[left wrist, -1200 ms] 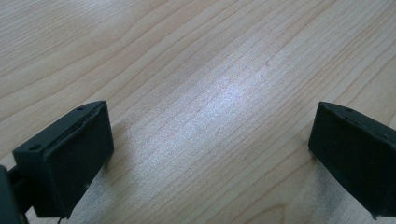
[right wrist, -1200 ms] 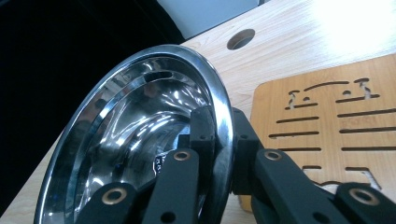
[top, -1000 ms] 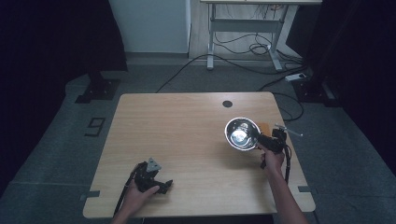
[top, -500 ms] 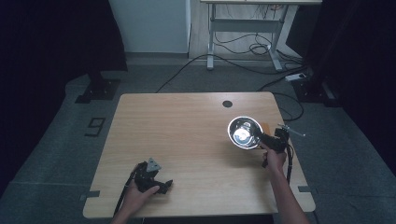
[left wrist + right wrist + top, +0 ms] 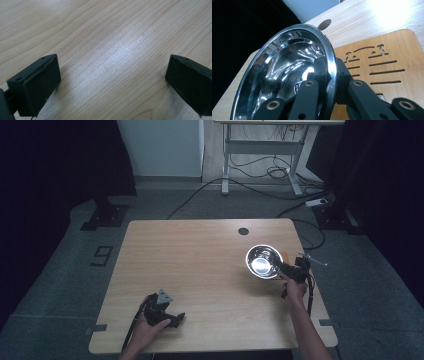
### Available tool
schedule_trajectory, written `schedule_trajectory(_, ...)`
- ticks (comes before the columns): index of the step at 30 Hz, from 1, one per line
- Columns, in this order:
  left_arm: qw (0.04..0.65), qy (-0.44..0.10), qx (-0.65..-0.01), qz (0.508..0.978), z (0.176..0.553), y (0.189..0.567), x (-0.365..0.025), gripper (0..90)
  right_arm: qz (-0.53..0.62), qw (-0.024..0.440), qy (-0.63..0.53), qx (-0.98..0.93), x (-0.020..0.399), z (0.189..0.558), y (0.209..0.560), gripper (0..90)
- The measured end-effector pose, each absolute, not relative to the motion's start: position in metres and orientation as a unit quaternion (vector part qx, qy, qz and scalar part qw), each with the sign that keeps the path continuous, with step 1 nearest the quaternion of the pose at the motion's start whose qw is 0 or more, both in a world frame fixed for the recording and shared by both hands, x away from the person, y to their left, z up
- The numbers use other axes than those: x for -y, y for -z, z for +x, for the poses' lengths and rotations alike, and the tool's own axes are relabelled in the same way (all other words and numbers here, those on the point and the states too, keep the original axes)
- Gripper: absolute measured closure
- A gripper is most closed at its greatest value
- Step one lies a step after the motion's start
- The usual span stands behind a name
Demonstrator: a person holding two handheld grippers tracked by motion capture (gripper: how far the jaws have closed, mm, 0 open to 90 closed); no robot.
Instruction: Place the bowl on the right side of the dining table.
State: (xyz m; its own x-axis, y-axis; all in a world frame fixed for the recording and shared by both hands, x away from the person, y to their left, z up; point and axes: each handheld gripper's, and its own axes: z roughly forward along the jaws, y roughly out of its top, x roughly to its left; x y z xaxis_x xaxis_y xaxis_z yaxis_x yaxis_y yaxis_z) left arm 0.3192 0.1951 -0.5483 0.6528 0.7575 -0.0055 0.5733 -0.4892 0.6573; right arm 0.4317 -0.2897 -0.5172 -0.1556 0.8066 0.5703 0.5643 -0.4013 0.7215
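A shiny steel bowl (image 5: 263, 261) is held tilted above the right side of the wooden table (image 5: 200, 265). My right gripper (image 5: 286, 270) is shut on the rim at the bowl's right. In the right gripper view, one jaw lies inside the bowl (image 5: 287, 75) and the other outside, so my right gripper (image 5: 330, 67) pinches the rim. Beneath it lies a slotted wooden board (image 5: 382, 65). My left gripper (image 5: 172, 318) rests on the table near the front left. In its own view, my left gripper (image 5: 113, 67) is open with bare wood between the jaws.
A round cable hole (image 5: 243, 231) sits near the table's far edge. A thin metal piece (image 5: 312, 261) lies by the right edge. On the floor behind the table are cables and a desk frame (image 5: 260, 155).
The bowl in my right gripper has drifted slightly to the right. The left gripper has stayed where it was.
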Motion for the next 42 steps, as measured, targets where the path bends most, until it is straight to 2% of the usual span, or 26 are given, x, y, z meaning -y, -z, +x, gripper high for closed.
schedule_trajectory(42, 0.32, -0.144, -0.391, 0.851, 0.319, 0.548, -0.195, 0.0, 0.671, 0.134, -0.528, -0.504, 0.323, 0.436, 0.525, 83.7)
